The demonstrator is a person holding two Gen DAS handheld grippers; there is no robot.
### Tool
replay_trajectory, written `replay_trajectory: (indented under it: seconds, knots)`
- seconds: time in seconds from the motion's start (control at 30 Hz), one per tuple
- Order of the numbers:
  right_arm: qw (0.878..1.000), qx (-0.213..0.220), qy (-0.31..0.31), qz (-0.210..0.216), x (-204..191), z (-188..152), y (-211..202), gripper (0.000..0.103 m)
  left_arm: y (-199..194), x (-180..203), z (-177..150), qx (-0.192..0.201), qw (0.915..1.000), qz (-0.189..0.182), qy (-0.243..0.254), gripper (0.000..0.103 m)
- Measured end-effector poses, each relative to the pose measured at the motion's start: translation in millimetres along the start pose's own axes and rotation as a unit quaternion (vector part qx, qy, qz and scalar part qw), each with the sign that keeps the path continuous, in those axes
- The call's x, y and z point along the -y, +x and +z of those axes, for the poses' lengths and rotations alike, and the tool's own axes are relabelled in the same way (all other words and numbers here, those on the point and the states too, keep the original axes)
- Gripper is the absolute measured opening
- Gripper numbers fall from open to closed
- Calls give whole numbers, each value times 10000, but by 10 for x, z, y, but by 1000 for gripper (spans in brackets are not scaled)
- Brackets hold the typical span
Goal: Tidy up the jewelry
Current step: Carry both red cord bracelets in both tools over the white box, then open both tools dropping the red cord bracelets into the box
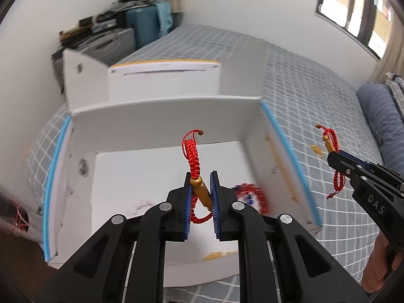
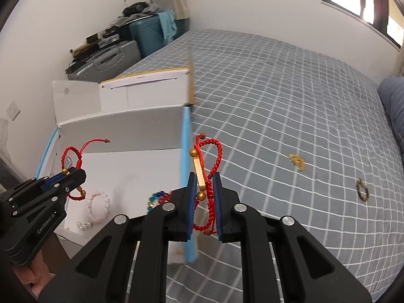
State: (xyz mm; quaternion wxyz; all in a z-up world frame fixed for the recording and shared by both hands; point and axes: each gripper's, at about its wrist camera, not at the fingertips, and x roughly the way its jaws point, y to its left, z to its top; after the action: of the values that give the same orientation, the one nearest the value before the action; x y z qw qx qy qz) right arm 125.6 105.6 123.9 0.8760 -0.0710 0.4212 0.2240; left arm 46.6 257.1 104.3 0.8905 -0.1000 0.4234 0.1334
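A red braided bracelet (image 1: pixel 195 169) is clamped in the left gripper (image 1: pixel 201 197) above the open white box (image 1: pixel 164 118). A second red bracelet (image 2: pixel 210 166) is gripped by the right gripper (image 2: pixel 204 199) over the bed (image 2: pixel 290 106).

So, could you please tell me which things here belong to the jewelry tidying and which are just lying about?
Job:
- left red bracelet
- right red bracelet
- white box
- pink bracelet
- gold piece
- brown bracelet

Lying about:
- suitcases
- rolled blanket
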Motion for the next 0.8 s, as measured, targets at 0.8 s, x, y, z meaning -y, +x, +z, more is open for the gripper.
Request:
replay_trajectory:
  seconds: [0.8]
  knots:
    - [9939, -1040, -371, 63, -871, -194, 863, 15, 523, -822, -273, -771, 9941, 551, -521, 13]
